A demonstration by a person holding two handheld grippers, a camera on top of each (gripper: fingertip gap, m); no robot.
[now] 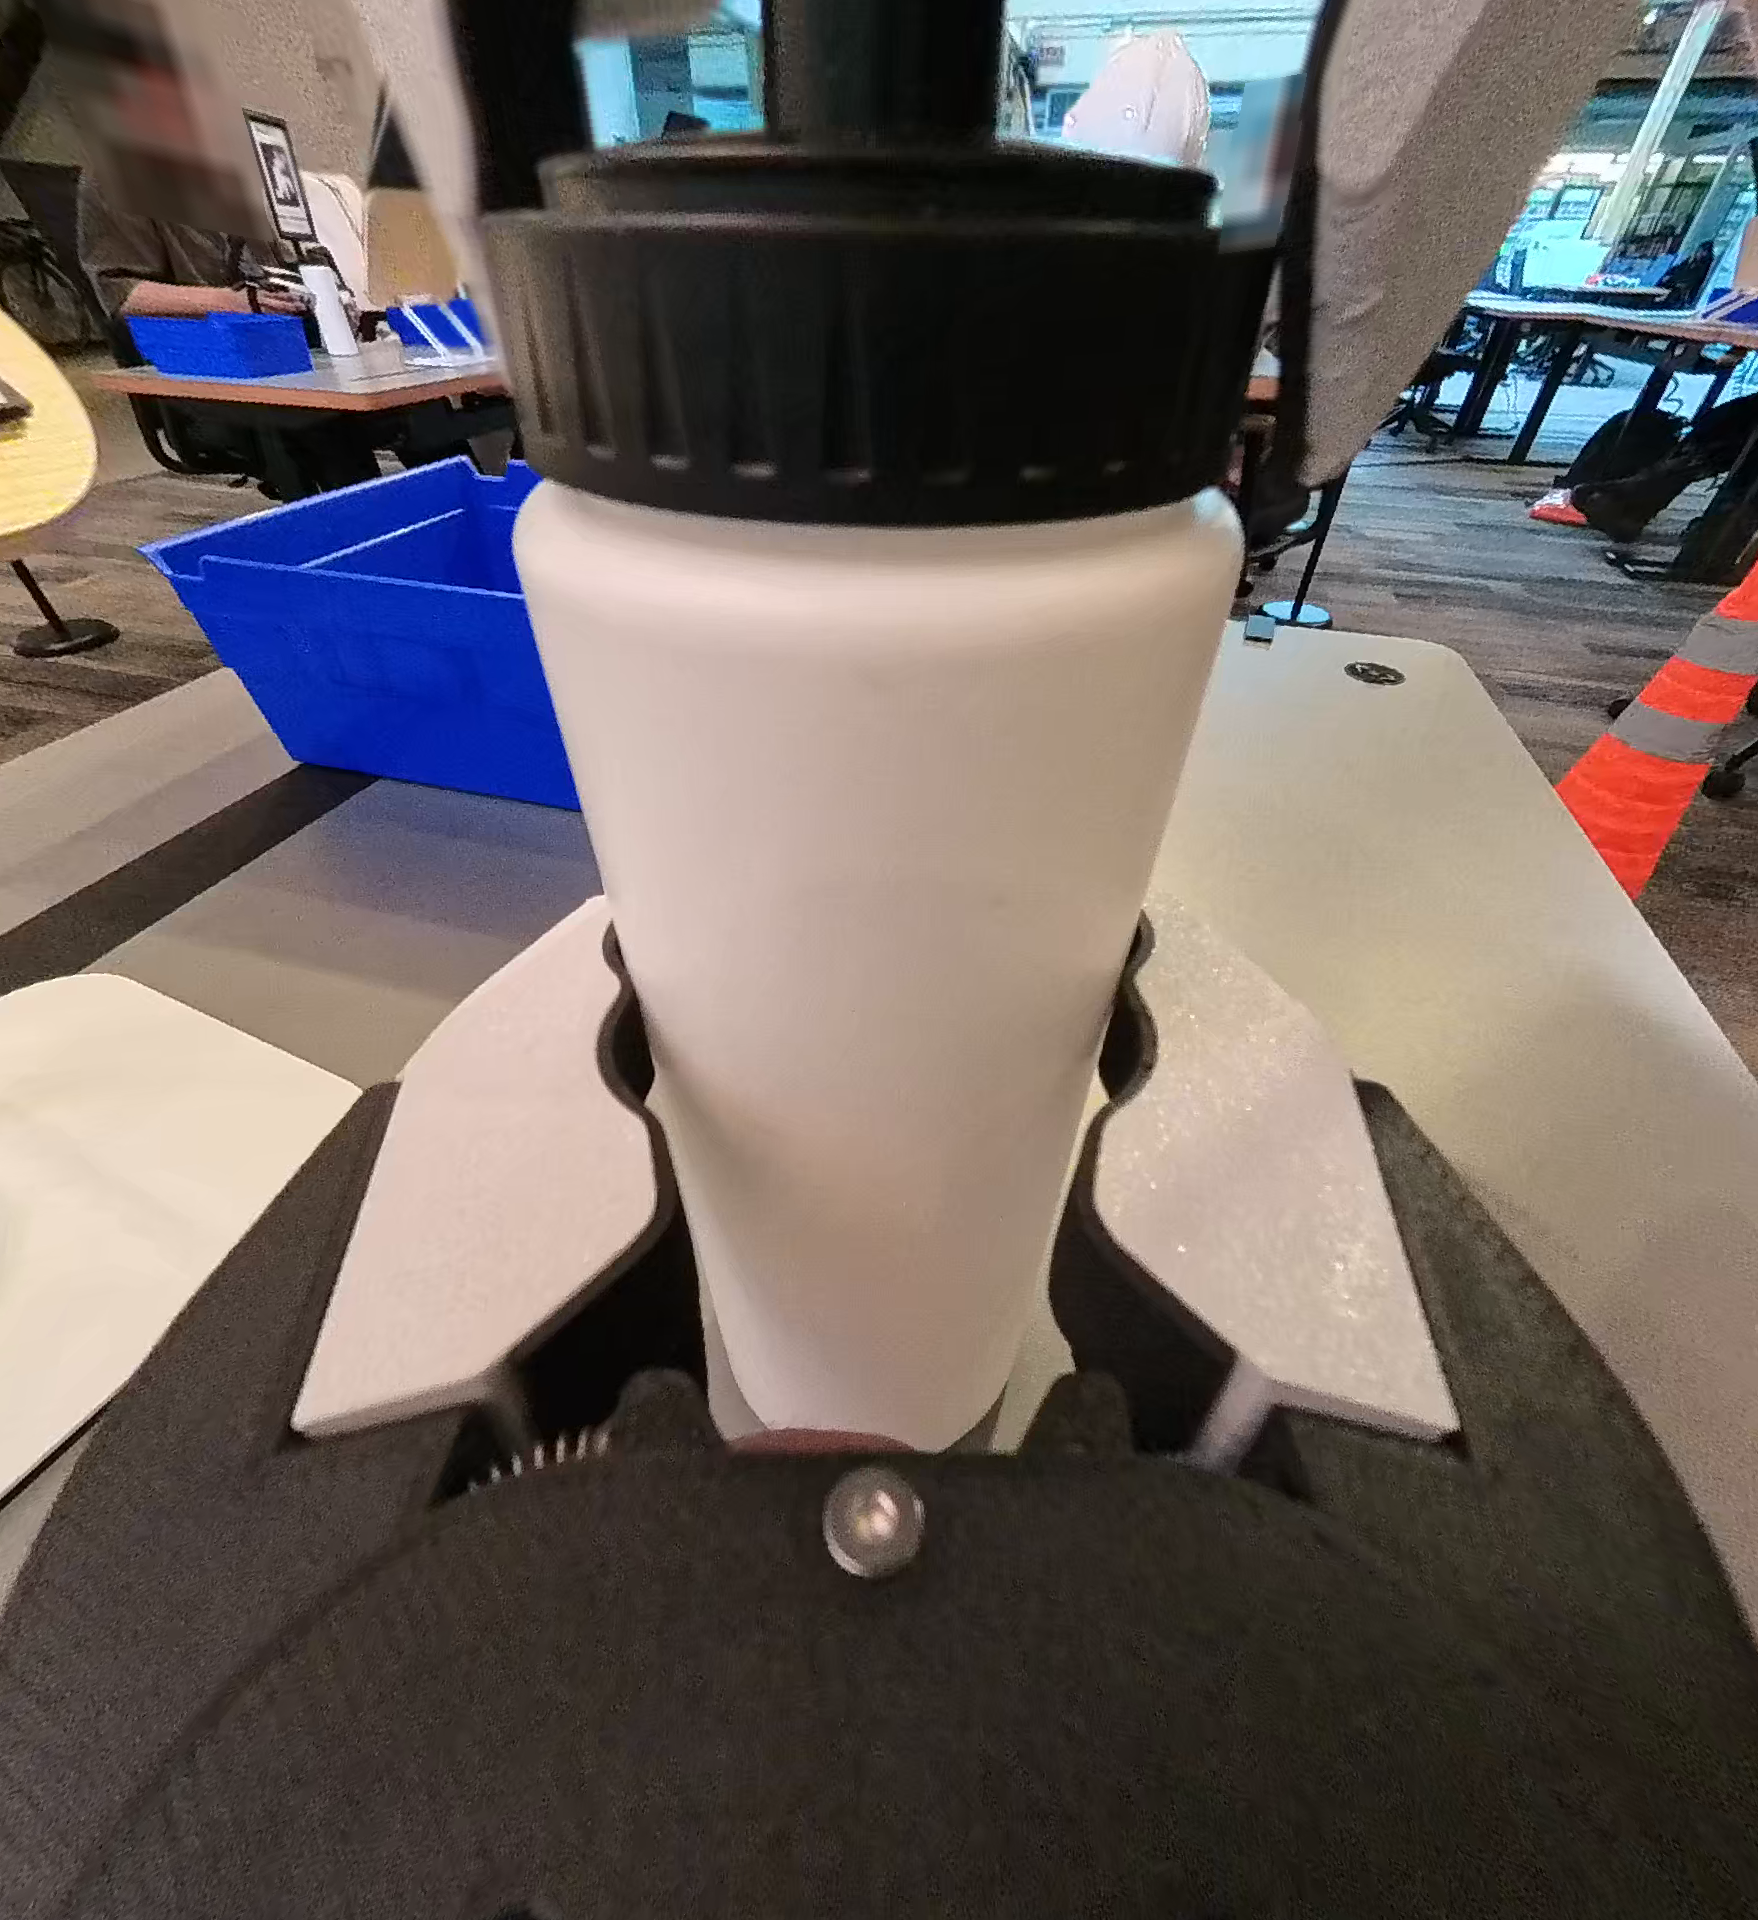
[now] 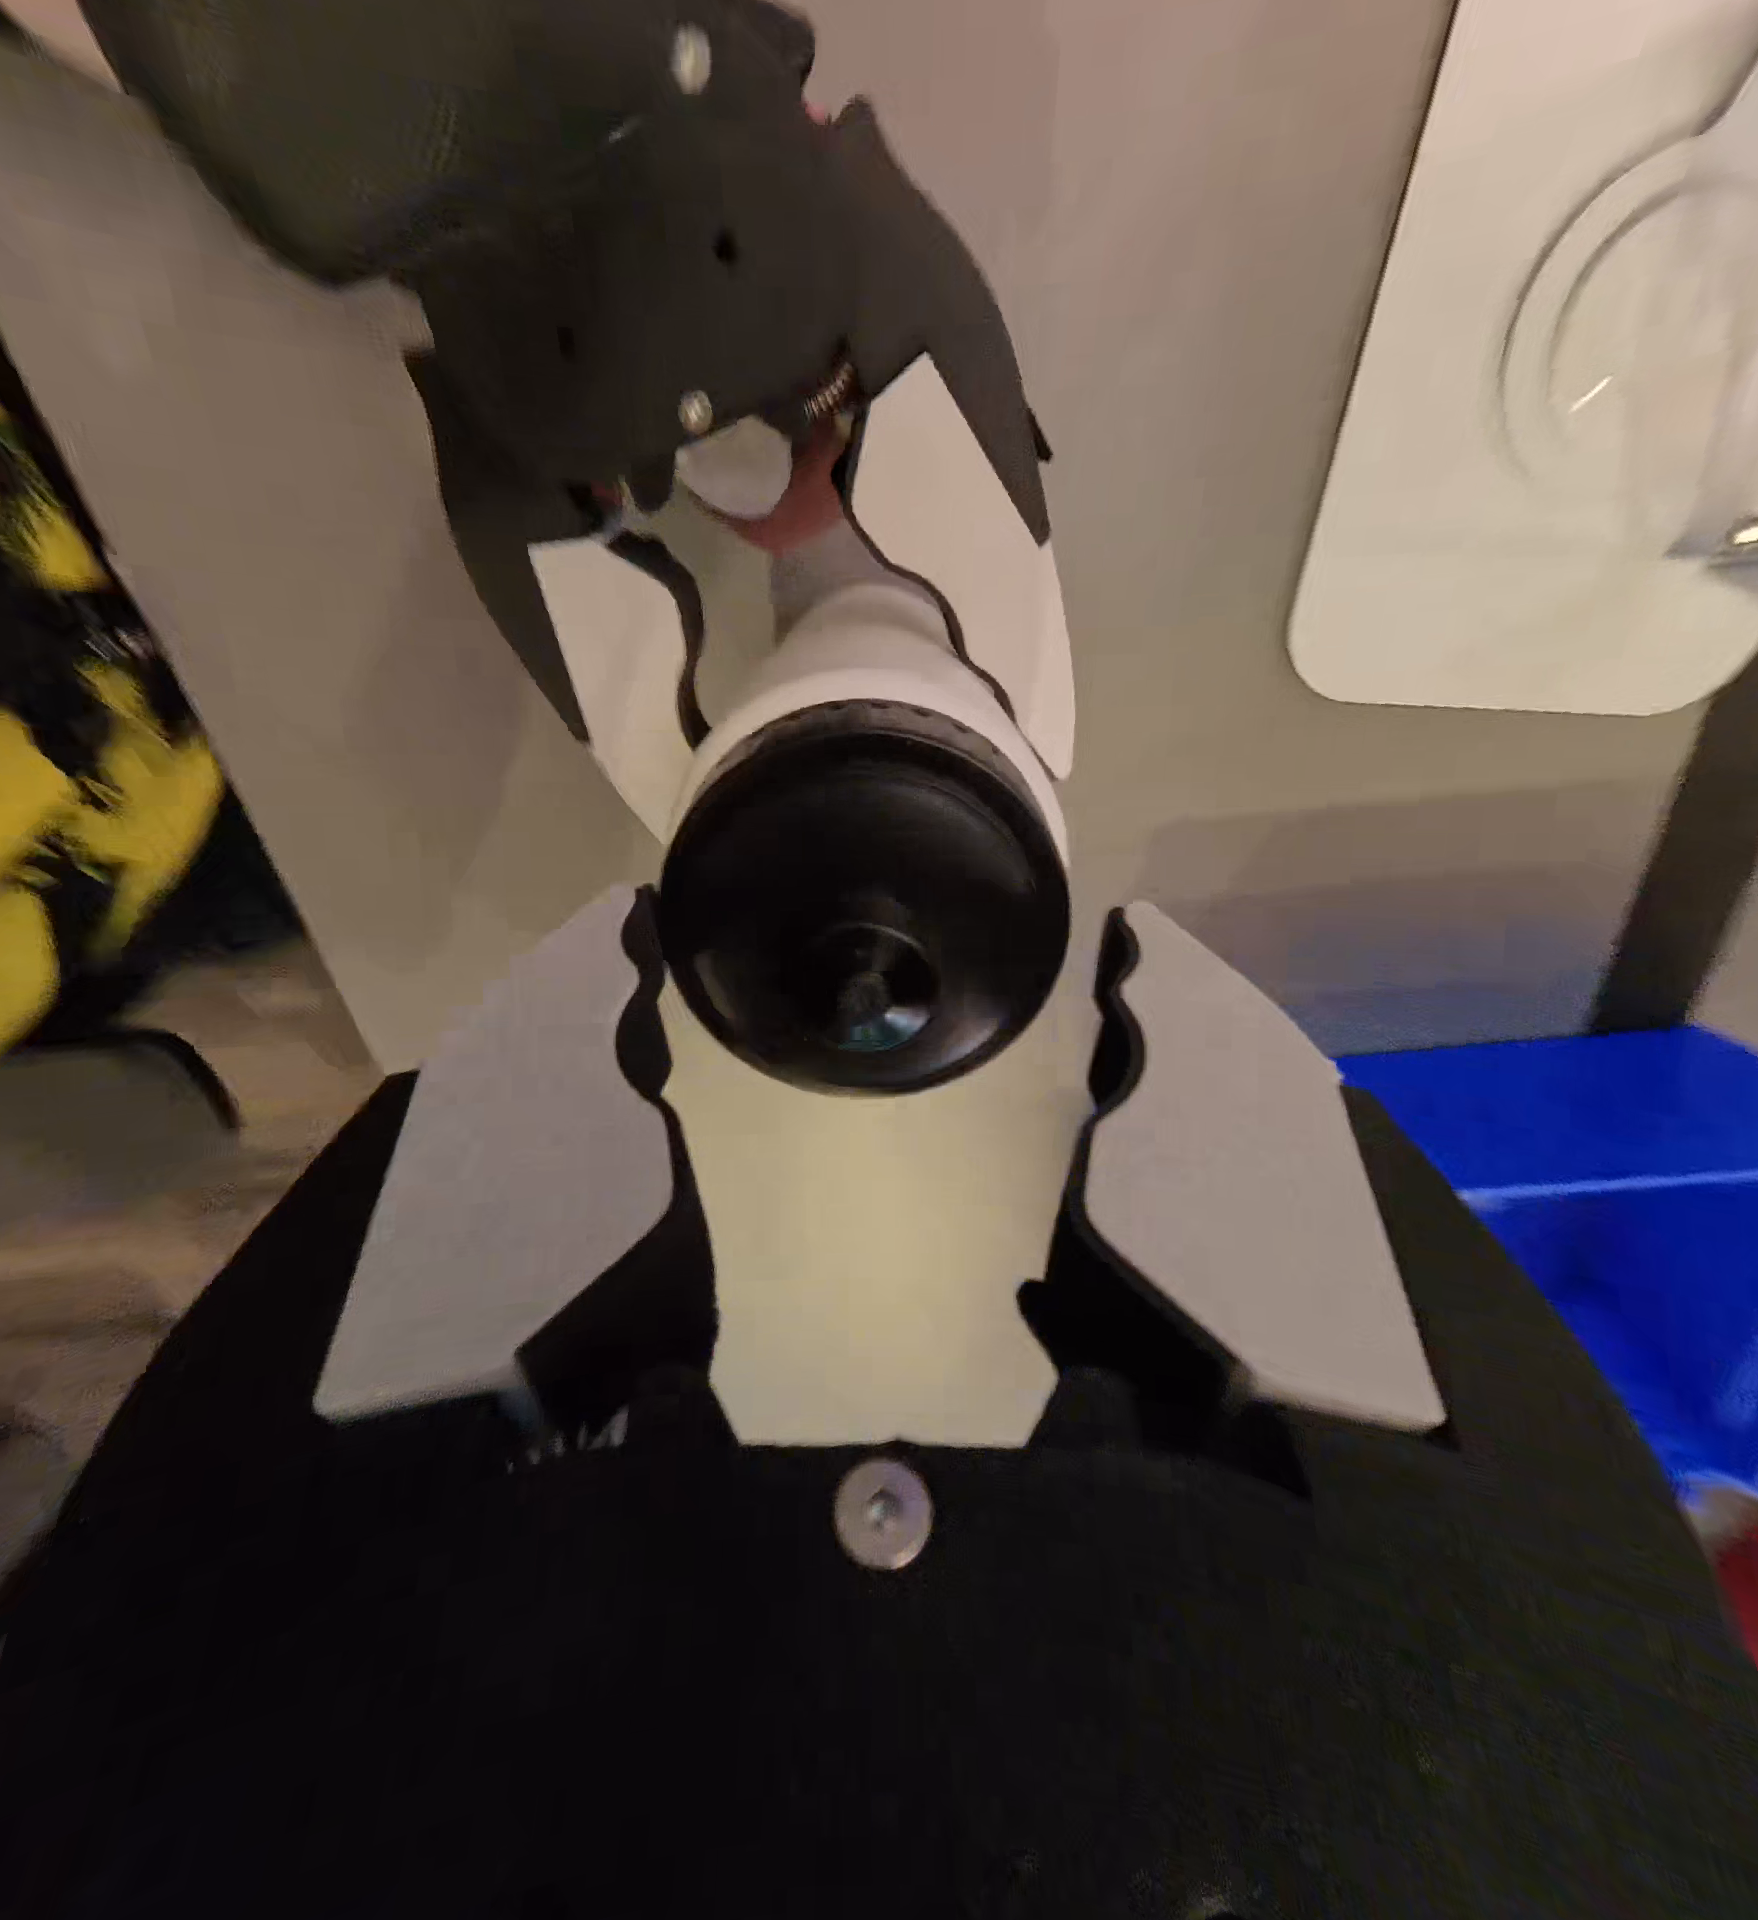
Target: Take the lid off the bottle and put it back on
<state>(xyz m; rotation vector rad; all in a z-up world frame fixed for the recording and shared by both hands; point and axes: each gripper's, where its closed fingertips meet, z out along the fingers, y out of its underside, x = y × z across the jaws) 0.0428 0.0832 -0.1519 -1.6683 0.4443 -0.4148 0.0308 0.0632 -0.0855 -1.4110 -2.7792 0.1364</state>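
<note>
A white bottle (image 1: 875, 883) with a black ribbed lid (image 1: 875, 353) sits lengthwise between the fingers of my left gripper (image 1: 875, 935), base toward the gripper body, lid end up and away. The left gripper is shut on the bottle body and holds it over the table. The right wrist view looks straight down on the lid (image 2: 864, 904). My right gripper (image 2: 880, 925) is open around it: the left pad touches the rim and a thin gap shows on the right. Its blurred white fingers (image 1: 1394, 260) flank the lid in the left wrist view. The left gripper (image 2: 833, 665) shows beyond the lid.
A blue bin (image 1: 376, 665) stands on the grey table (image 1: 1426, 935) behind the bottle, also in the right wrist view (image 2: 1633, 1195). A white tray (image 1: 127, 1195) lies at the left and carries a clear round object (image 2: 1633, 343). An orange cone (image 1: 1706, 707) stands on the floor.
</note>
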